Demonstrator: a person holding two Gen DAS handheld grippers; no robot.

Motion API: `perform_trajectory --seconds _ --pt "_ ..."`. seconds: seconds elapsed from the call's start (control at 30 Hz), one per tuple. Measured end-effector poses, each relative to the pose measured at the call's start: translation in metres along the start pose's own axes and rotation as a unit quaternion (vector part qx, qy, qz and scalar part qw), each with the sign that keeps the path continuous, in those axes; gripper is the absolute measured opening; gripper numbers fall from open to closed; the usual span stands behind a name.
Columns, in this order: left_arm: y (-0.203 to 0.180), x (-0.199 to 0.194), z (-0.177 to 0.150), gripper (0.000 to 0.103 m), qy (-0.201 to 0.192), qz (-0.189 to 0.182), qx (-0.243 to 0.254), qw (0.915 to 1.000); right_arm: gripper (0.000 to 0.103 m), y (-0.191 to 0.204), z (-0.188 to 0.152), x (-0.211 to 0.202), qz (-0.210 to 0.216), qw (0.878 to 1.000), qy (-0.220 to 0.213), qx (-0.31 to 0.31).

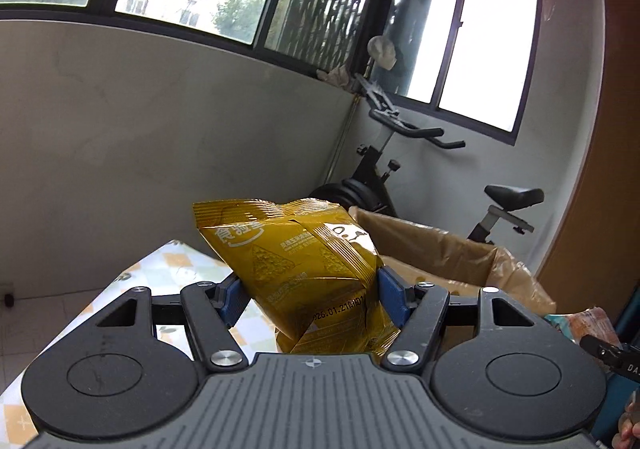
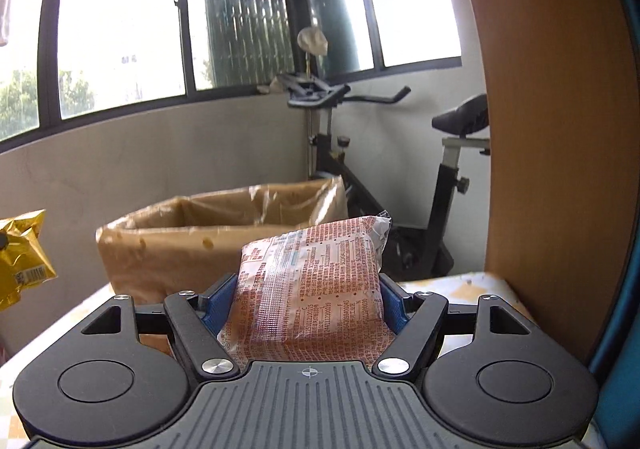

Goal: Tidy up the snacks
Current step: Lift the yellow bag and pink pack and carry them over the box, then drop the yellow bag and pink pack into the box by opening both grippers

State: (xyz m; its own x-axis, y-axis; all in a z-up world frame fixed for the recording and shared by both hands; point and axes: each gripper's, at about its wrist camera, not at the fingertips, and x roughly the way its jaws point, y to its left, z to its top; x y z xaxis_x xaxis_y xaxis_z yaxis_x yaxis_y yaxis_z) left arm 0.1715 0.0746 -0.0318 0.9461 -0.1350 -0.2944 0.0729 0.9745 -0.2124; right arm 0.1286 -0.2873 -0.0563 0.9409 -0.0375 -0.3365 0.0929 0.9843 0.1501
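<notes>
Two snacks are lifted, none boxed yet: the left claw (image 1: 310, 295) clamps a yellow chip bag (image 1: 296, 265), the right claw (image 2: 306, 303) an orange packet (image 2: 310, 289); the cardboard box (image 2: 160, 253) waits beyond both.

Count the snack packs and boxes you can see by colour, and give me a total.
Yellow-gold snack bag, gripped in the left tool: 1
Orange printed snack pack, gripped in the right tool: 1
Brown cardboard box, open on top: 1
Total: 3
</notes>
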Motion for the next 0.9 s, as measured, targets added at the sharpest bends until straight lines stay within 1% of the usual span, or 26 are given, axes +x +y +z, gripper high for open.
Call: perform_trajectory --seconds 0.17,0.23,0.3,0.37,0.5,0.6,0.67,0.77,0.83,0.9 --pt "-0.033 0.023 0.026 0.069 -0.018 -0.038 0.031 0.9986 0.069 0.004 0.028 0.01 0.018 1.0 -0.019 0.003" --pt "-0.048 0.04 0.035 0.069 -0.023 -0.058 0.039 0.9973 0.069 0.008 0.042 0.02 0.028 0.999 -0.03 -0.009" --pt "-0.066 0.054 0.043 0.069 -0.033 -0.07 0.049 0.9958 0.069 0.013 0.055 0.034 0.036 0.998 -0.038 -0.028" --pt "-0.084 0.073 0.05 0.069 -0.034 -0.086 0.063 0.9937 0.069 0.021 0.064 0.054 0.048 0.997 -0.037 -0.042" --pt "-0.111 0.121 0.054 0.069 -0.005 -0.098 0.062 0.9932 0.069 0.037 0.074 0.103 0.044 0.997 -0.016 -0.065" --pt "-0.123 0.158 0.048 0.069 0.024 -0.081 0.08 0.9932 0.069 0.046 0.072 0.138 0.033 0.996 0.015 -0.077" --pt "-0.125 0.181 0.044 0.069 0.049 -0.079 0.082 0.9923 0.069 0.053 0.068 0.157 0.025 0.995 0.039 -0.088" --pt "-0.13 0.209 0.04 0.069 0.078 -0.072 0.089 0.9903 0.069 0.063 0.062 0.174 0.019 0.993 0.061 -0.099" --pt "-0.131 0.222 0.039 0.069 0.091 -0.067 0.092 0.9893 0.069 0.066 0.058 0.181 0.014 0.993 0.066 -0.097" --pt "-0.133 0.233 0.04 0.07 0.1 -0.071 0.089 0.9885 0.069 0.065 0.055 0.187 0.007 0.994 0.072 -0.087"
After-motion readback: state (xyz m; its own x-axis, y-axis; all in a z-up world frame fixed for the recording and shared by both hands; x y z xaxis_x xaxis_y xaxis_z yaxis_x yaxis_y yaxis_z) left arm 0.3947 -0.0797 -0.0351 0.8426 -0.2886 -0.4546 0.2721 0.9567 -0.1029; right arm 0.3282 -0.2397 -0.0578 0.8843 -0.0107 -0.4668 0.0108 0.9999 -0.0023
